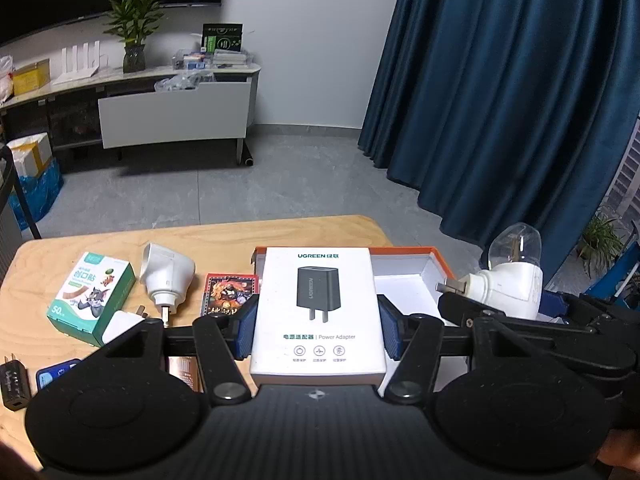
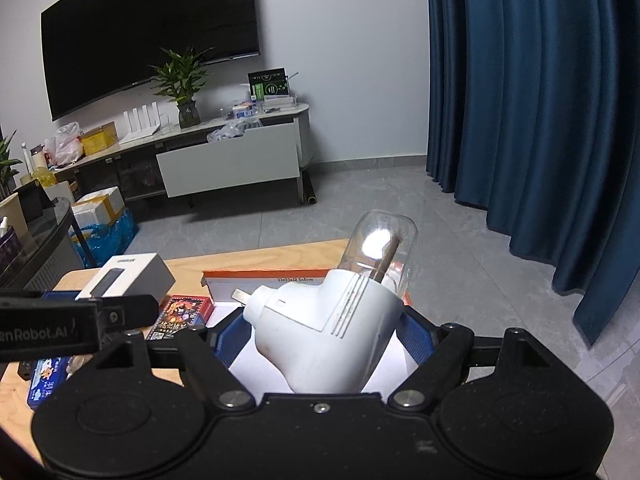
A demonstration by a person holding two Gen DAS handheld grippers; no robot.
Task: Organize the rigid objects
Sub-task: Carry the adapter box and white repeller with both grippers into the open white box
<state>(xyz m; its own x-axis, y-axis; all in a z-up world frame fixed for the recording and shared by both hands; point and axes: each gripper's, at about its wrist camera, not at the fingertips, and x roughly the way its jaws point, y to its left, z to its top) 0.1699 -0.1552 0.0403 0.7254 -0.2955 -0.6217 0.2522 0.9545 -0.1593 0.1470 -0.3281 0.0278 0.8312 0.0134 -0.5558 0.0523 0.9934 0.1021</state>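
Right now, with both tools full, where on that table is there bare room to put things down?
The white floor of the orange-edged box looks bare behind the power adapter box. Bare wood lies along the table's far edge, behind the plaster box and white plug. The near-left corner is crowded.

Blue curtain (image 2: 532, 120) hangs ahead and to the right of the hand-held gripper, reaching the grey tiled floor (image 2: 360, 200). Dark wall-mounted television (image 2: 152, 32) ahead to the left. Below it a long TV cabinet (image 2: 224, 160) with one white drawer pulled out. On its top: potted green plant (image 2: 184, 80) in a glass vase, white router (image 2: 140, 122), yellow carton (image 2: 98, 138). Blue plastic bag (image 2: 108, 236) on the floor, left.
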